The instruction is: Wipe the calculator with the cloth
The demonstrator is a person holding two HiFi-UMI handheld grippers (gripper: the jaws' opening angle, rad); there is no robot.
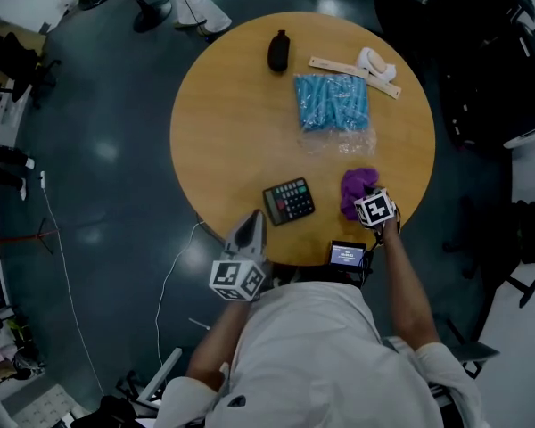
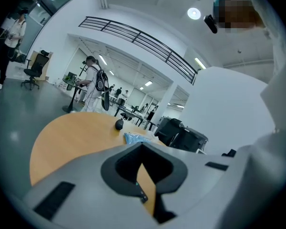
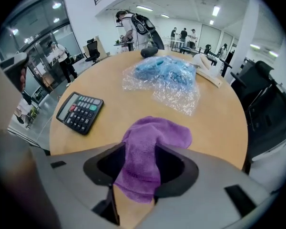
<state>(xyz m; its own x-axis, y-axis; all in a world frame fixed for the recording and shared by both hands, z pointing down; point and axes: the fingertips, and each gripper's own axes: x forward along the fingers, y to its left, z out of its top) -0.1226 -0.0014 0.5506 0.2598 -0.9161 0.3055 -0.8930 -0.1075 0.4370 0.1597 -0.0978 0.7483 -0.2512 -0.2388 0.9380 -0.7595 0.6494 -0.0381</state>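
Note:
A black calculator (image 1: 289, 201) (image 3: 79, 111) lies flat near the front edge of the round wooden table (image 1: 223, 123). To its right sits a crumpled purple cloth (image 1: 357, 188) (image 3: 150, 142). My right gripper (image 1: 371, 205) (image 3: 140, 175) points steeply down over the cloth. Its jaws stand wide on either side of the cloth, which lies between them on the table. My left gripper (image 1: 254, 221) (image 2: 143, 175) hovers at the table's front edge, just left of the calculator, shut with nothing in it.
A clear bag of blue items (image 1: 332, 102) (image 3: 164, 73) lies mid-table. Behind it are a black pouch (image 1: 278, 51), a wooden strip (image 1: 353, 71) and a white object (image 1: 374, 61). A small lit screen (image 1: 348, 255) sits at the table's near edge. People and office chairs stand beyond.

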